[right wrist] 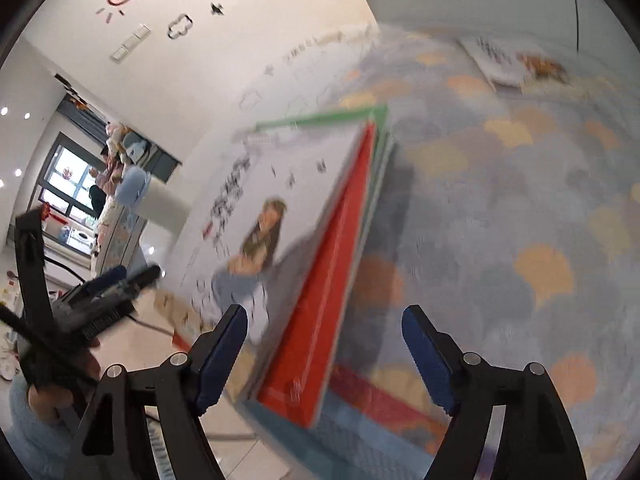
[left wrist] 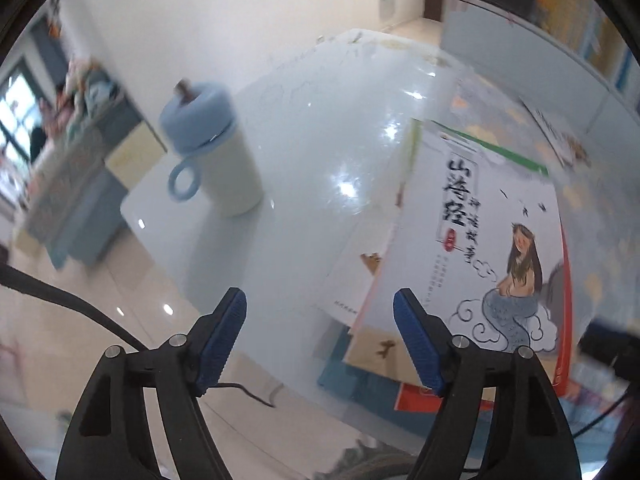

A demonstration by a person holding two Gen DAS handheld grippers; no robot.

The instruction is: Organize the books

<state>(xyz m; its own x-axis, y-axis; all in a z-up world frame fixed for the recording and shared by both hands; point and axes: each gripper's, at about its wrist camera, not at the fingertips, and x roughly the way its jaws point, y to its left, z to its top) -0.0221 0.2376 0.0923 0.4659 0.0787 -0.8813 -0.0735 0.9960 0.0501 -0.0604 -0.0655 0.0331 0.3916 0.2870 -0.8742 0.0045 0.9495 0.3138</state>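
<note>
Both your grippers released above the book stack

Your left gripper (left wrist: 320, 340) and right gripper (right wrist: 324, 354) gape empty at lower frame; the book stack (left wrist: 472, 248) lies mid-right on the table (left wrist: 312, 128), a lone book (right wrist: 504, 60) upper right.

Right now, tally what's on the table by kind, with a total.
Books stacked in the pile: at least 3, blur hides any more
Books lying apart: 1
Bottles: 1
Total: at least 5
</note>
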